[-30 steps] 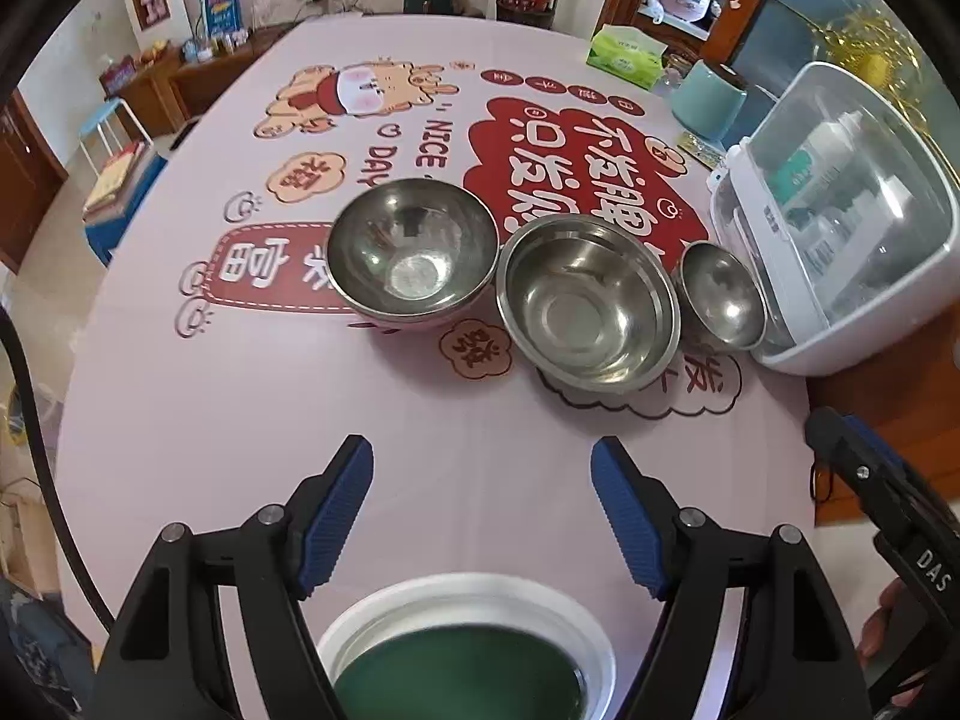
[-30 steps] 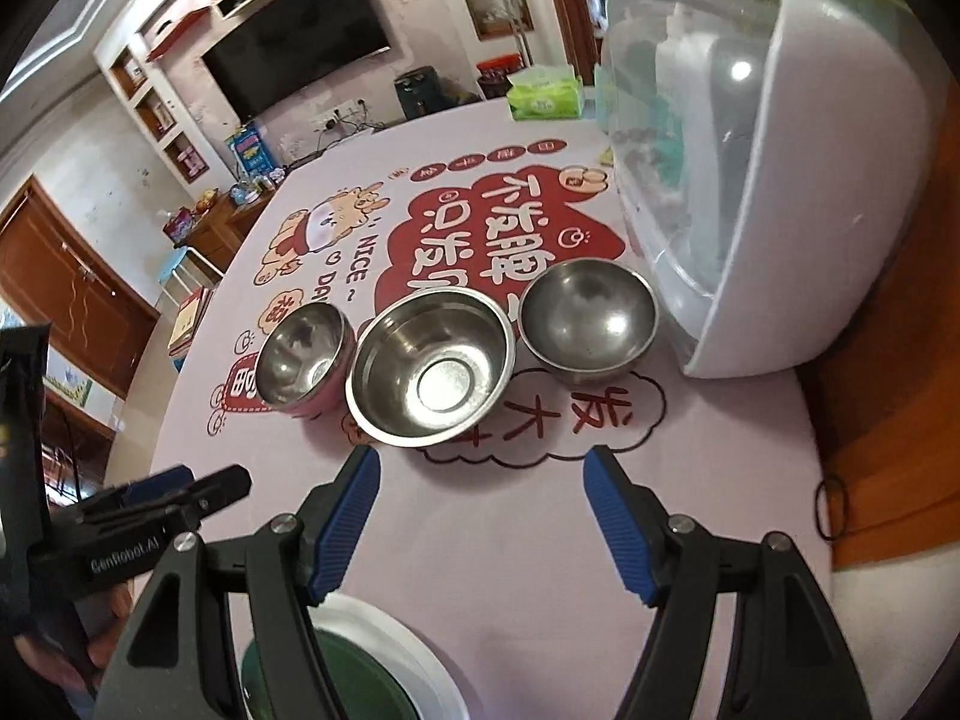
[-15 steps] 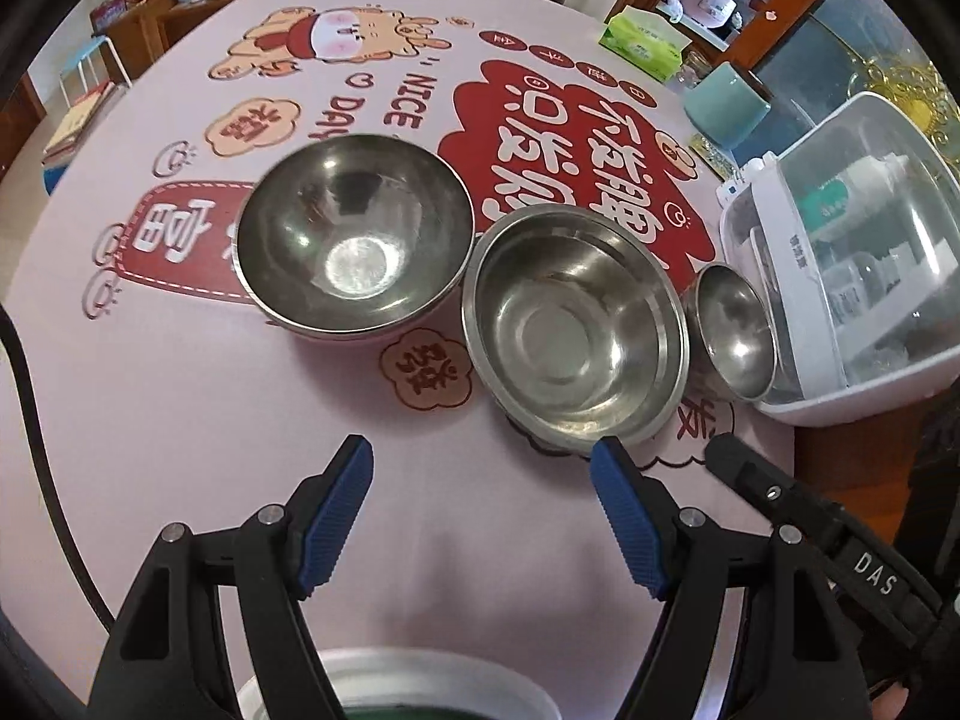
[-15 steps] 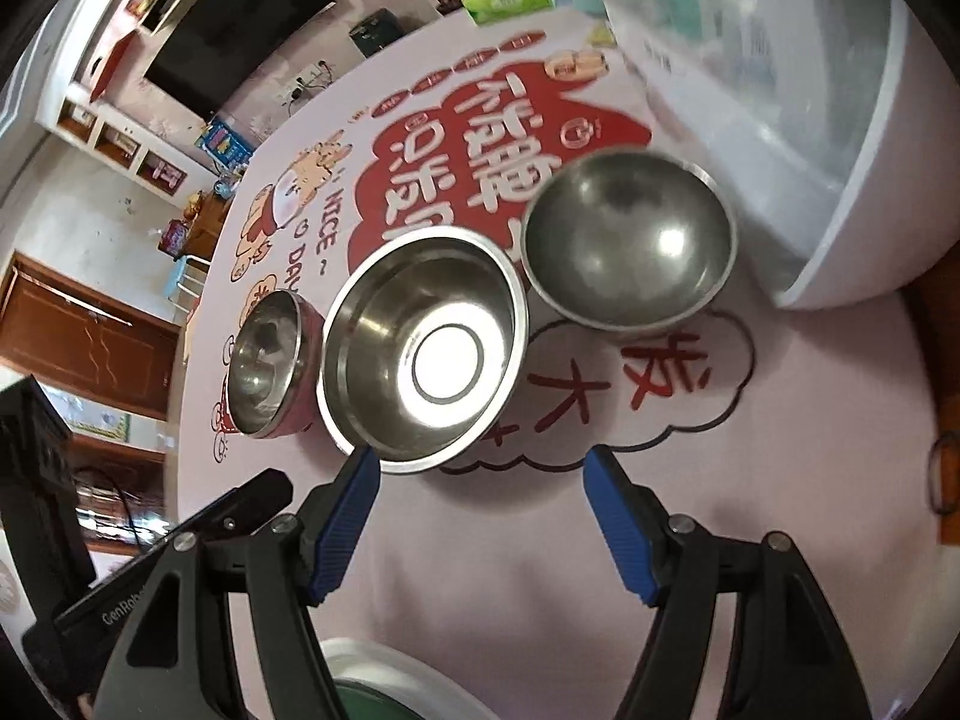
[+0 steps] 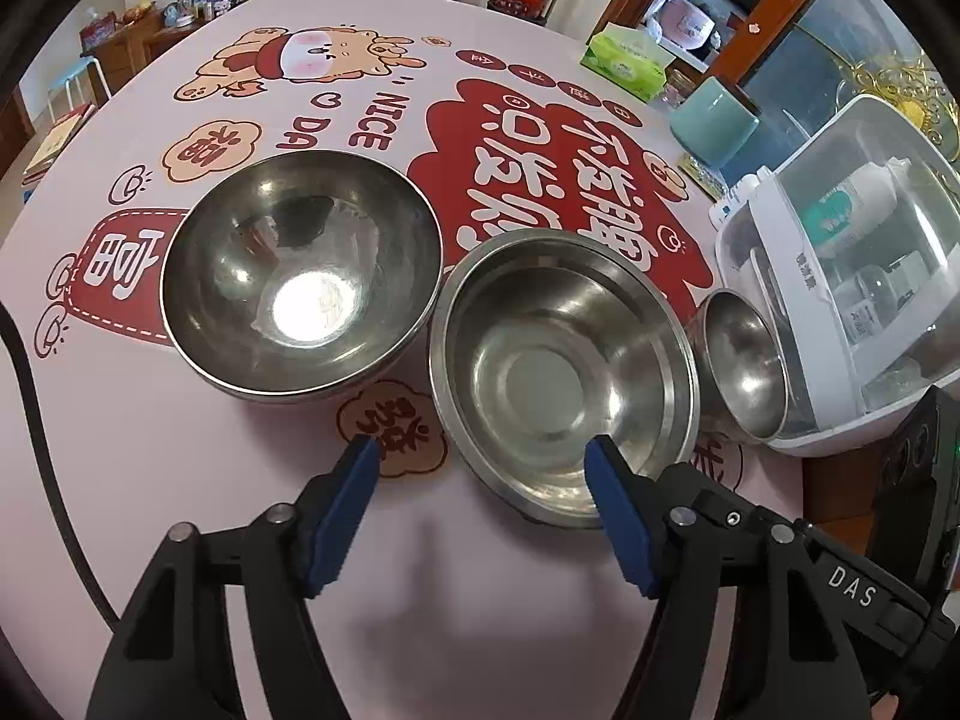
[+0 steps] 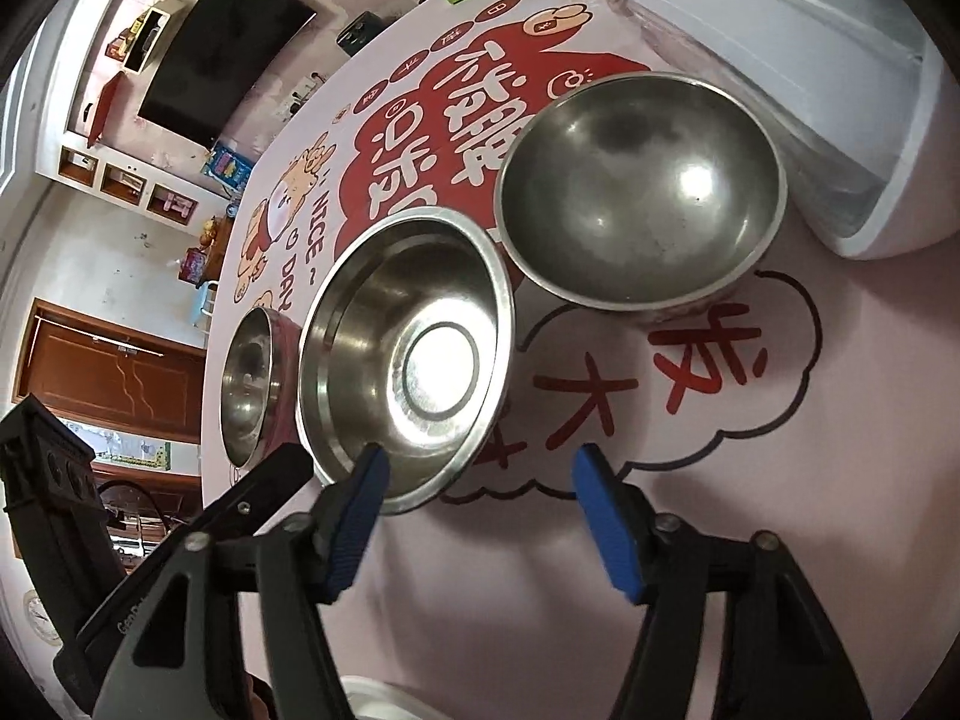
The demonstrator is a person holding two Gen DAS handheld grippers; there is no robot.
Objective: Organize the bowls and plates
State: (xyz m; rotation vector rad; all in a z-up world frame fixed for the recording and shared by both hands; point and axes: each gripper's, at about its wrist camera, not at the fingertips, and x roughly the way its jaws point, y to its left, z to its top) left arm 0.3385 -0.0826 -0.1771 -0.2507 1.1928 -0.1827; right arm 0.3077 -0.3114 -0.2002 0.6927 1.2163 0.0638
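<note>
Bowls, three of steel, stand in a row on the pink printed tablecloth [image 5: 180,450]. From the left wrist camera, the pink-sided bowl [image 5: 300,276] is at the left, the wide-rimmed middle bowl [image 5: 561,372] is right of it with rims nearly touching, and the small bowl [image 5: 744,366] sits at the far right, close against the white dish cabinet [image 5: 840,276]. The left gripper [image 5: 483,456] has its jaws partly apart after just closing somewhat; its right fingertip overlaps the middle bowl's near rim, its left one hangs over bare cloth, and nothing is pinched. A green tissue box [image 5: 624,63] lies at the far edge.

From the right wrist camera, the middle bowl [image 6: 408,354] is centre-left, the small bowl [image 6: 642,192] right and farther off, the pink-sided bowl [image 6: 255,378] at the left. The right gripper [image 6: 477,462] also stands partly open, its jaws just narrowed, the left fingertip over the middle bowl's near rim, gripping nothing. The left gripper's black body shows at the lower left.
</note>
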